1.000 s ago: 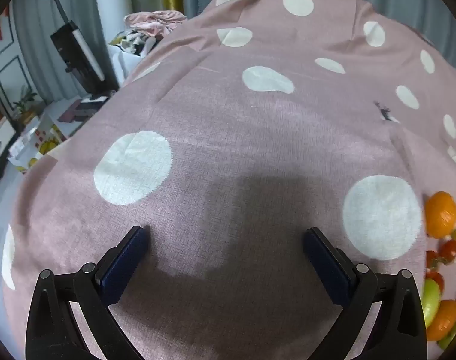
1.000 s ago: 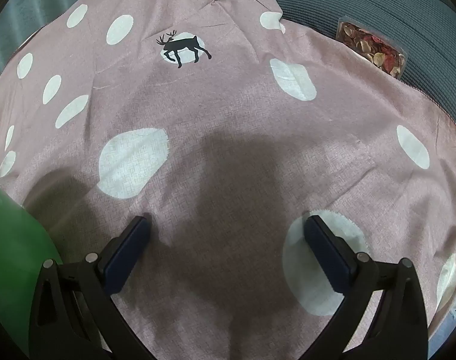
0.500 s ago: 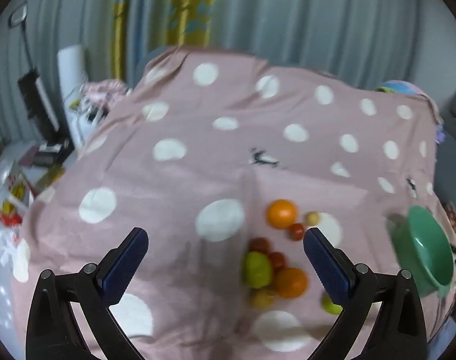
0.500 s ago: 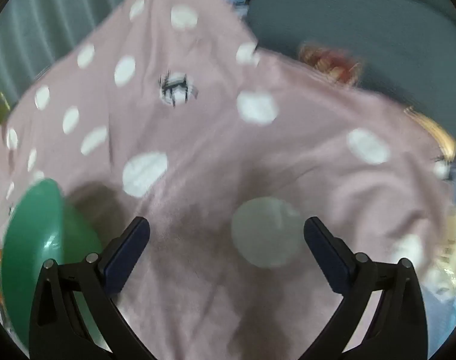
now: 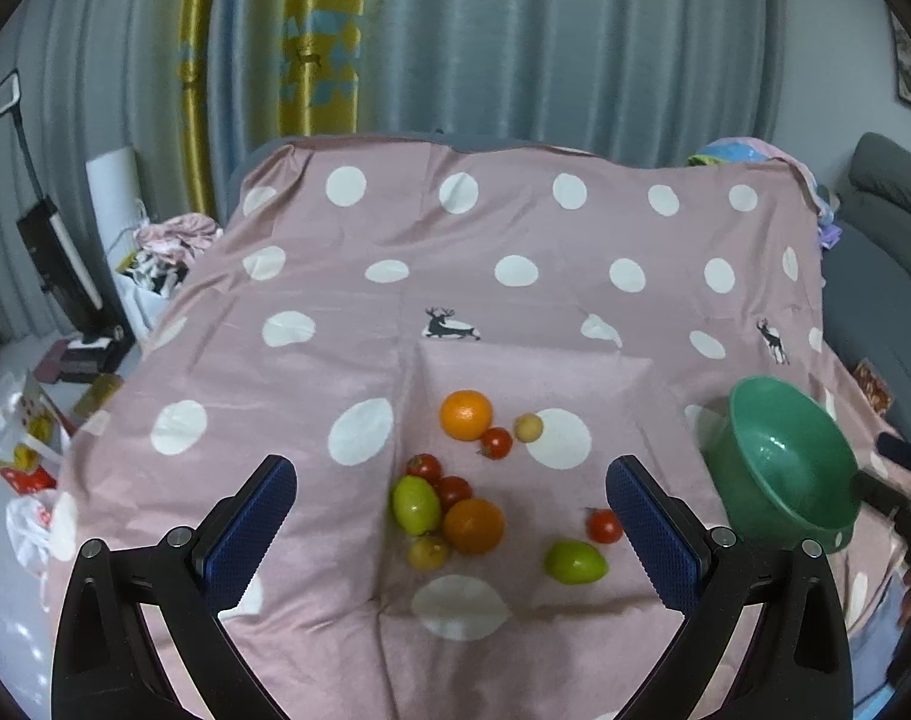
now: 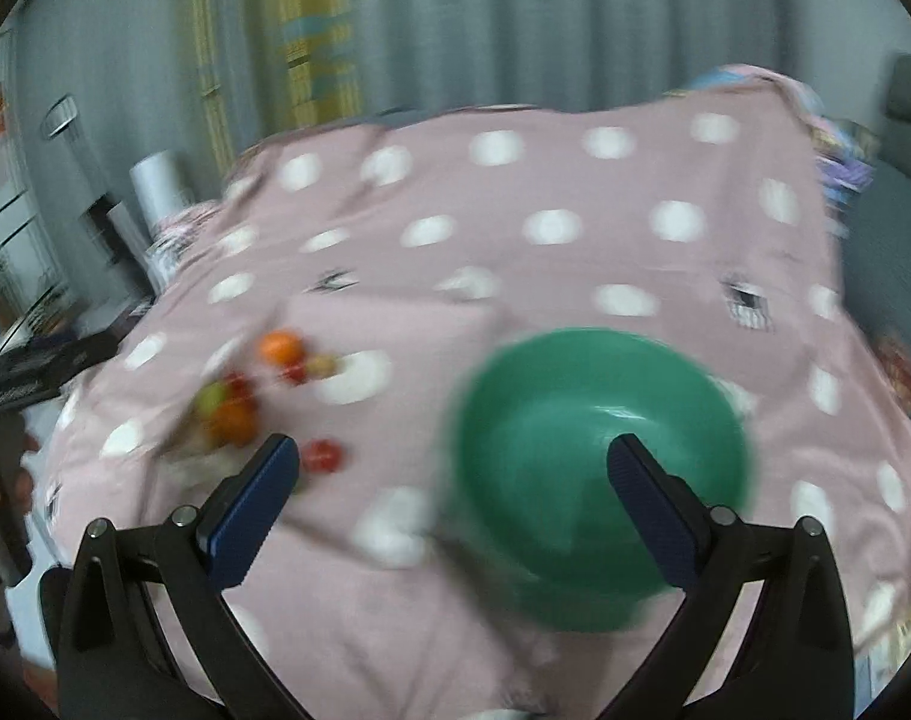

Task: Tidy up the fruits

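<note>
My left tongs (image 5: 449, 528) are spread wide with nothing between the blue ribbed pads (image 5: 248, 531), held above the near edge of a table covered in a dusty-pink cloth with white polka dots and small black deer prints (image 5: 515, 312). My right tongs (image 6: 452, 504) are spread just as wide and grip nothing; that view is smeared with motion blur.

Between the left tongs lies the loose fruit. Nearest is a tight cluster: a green lime-shaped fruit (image 5: 416, 504) touching a large round orange (image 5: 473, 525), a small yellowish fruit (image 5: 428, 552) just in front of them, and two red tomatoes (image 5: 438, 480) behind. A little farther back sits a second round orange (image 5: 466, 414), with another red tomato (image 5: 496, 442) and a small pale yellow fruit (image 5: 528, 427) just beside it. Off to the right, apart from the cluster, a second green lime-shaped fruit (image 5: 575, 562) lies near a single red tomato (image 5: 604, 525), which is close to the inner face of my right-side pad.

Farther right on the cloth stands a deep green plastic bowl (image 5: 815, 516); I see no fruit in the part of its inside that shows. In the right wrist view the same bowl (image 6: 515, 420) sits just ahead, partly behind one pad, and the fruit shows as blurred spots to its left.

Beyond the table hang grey curtains with a yellow patterned strip (image 5: 317, 36), and a grey sofa (image 5: 875, 252) stands at the right.
</note>
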Demonstrator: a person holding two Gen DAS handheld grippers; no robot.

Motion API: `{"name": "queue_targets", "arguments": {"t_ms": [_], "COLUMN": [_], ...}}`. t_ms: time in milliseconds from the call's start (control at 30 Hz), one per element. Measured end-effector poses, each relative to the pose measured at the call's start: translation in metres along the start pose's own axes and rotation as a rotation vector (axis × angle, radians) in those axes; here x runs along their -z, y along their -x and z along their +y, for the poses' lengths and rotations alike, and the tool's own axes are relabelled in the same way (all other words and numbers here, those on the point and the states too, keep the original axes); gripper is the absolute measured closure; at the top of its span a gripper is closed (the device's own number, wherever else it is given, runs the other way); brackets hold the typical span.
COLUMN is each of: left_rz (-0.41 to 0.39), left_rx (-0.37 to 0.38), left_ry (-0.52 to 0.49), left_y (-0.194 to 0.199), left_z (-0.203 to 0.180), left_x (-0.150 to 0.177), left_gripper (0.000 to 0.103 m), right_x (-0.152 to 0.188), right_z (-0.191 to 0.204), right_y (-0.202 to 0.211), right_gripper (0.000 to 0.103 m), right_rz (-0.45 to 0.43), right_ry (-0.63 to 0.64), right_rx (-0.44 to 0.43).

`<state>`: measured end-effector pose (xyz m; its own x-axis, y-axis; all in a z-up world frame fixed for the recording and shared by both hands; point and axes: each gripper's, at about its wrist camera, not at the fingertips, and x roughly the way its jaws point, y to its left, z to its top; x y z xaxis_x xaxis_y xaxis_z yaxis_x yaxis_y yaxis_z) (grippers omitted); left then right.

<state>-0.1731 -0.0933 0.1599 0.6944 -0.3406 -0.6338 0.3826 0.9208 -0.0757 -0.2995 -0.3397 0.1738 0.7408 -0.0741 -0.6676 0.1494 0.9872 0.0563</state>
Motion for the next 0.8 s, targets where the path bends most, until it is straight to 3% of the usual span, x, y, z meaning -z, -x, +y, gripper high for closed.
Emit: {"name": "queue_targets", "arguments": {"t_ms": [133, 333, 800], "left_rz": [0.012, 0.028, 0.041], "left_rx": [-0.042, -0.029, -0.009], "left_ry": [-0.027, -0.026, -0.047], "left_y": [0.002, 0.004, -0.008], "left_z": [0.001, 0.008, 0.005], "left_x": [0.005, 0.009, 0.000], "left_gripper": [0.000, 0.000, 0.000], "right_x": [-0.004, -0.008, -0.011], "right_z": [0.050, 0.095, 0.091], "right_y": [-0.021, -0.045, -0.062], "right_gripper": [0.000, 0.000, 0.000], "right_rz": [0.033, 0.072, 0.097], "right_ry": [0.059, 0.100, 0.081], "right_rx": [-0.102, -0.127, -0.119]}}
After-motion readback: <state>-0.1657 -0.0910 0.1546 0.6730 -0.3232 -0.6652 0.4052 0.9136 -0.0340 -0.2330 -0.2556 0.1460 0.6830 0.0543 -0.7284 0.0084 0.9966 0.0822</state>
